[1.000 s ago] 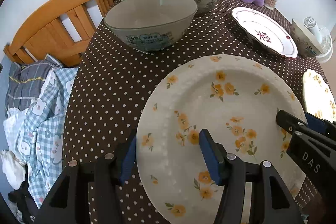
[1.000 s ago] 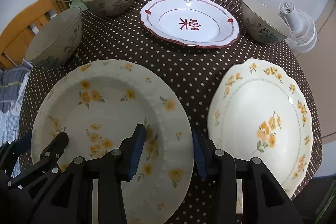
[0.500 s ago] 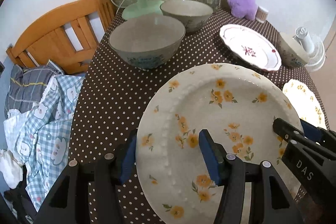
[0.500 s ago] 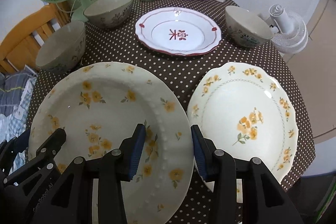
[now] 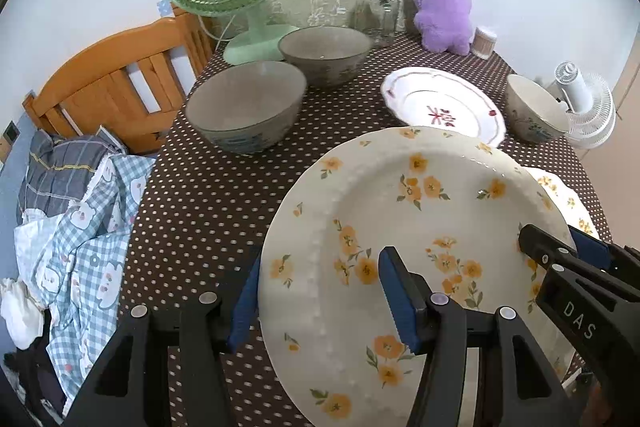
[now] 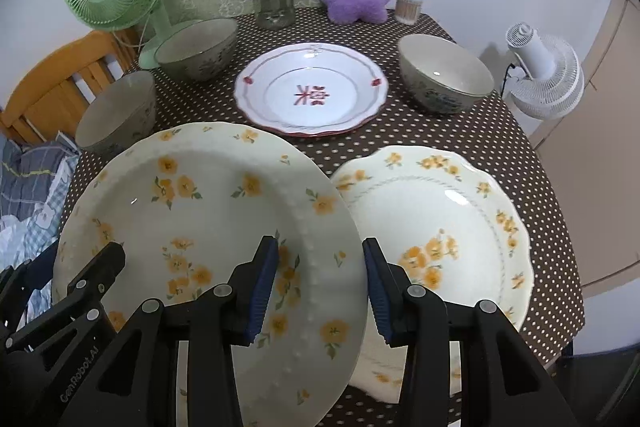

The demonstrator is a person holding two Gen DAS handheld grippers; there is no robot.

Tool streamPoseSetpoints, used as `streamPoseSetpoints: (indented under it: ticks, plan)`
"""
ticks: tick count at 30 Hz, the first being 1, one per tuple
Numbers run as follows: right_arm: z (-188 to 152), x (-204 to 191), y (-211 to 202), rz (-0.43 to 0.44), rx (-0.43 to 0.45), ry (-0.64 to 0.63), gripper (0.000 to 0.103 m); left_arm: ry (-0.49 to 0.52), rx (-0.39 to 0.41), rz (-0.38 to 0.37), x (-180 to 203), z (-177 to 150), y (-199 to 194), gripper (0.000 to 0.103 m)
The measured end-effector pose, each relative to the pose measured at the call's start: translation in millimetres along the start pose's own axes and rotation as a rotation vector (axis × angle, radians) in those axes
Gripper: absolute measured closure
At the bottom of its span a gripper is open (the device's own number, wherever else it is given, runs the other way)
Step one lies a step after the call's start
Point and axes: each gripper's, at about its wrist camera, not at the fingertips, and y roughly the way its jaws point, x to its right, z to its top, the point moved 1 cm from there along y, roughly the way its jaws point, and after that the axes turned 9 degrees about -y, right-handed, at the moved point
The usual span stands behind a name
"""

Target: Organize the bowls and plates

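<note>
Gripping the yellow-flower plate [image 5: 420, 227] by its left rim, my left fingers [image 5: 320, 301] clamp it above the bench [image 5: 208, 195], near the grey bowl [image 5: 246, 105]. From the right view, my right fingers [image 6: 318, 287] pinch that plate's right rim [image 6: 208, 223], overlapping the scalloped plate [image 6: 436, 227].

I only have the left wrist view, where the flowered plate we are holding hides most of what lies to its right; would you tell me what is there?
Observer: A second flowered plate with a scalloped rim lies flat on the dotted tablecloth, with nothing on it.
Operator: Thank you. How does the right gripper sit on our plate?
Observer: The right rim of the held plate passes between the pads of the right gripper, one pad over the face, one beyond the edge.
Operator: Do the two plates overlap?
Observer: In the right wrist view, the held plate's right edge covers the scalloped plate's left rim.
</note>
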Motion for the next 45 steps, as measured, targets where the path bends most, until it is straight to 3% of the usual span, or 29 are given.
streamPoseSetpoints:
  ticks: [28, 45]
  plan:
    - [-23.7, 144.5, 8.5, -0.061, -0.042, 0.046, 0.056, 0.031, -0.060, -0.056, 139.4, -30.4, 11.7, 0.045]
    - [-32.3, 180.7, 26.6, -0.059, -0.082, 0.043, 0.056, 0.057, -0.099, -0.014, 178.3, -46.0, 35.6, 0.044]
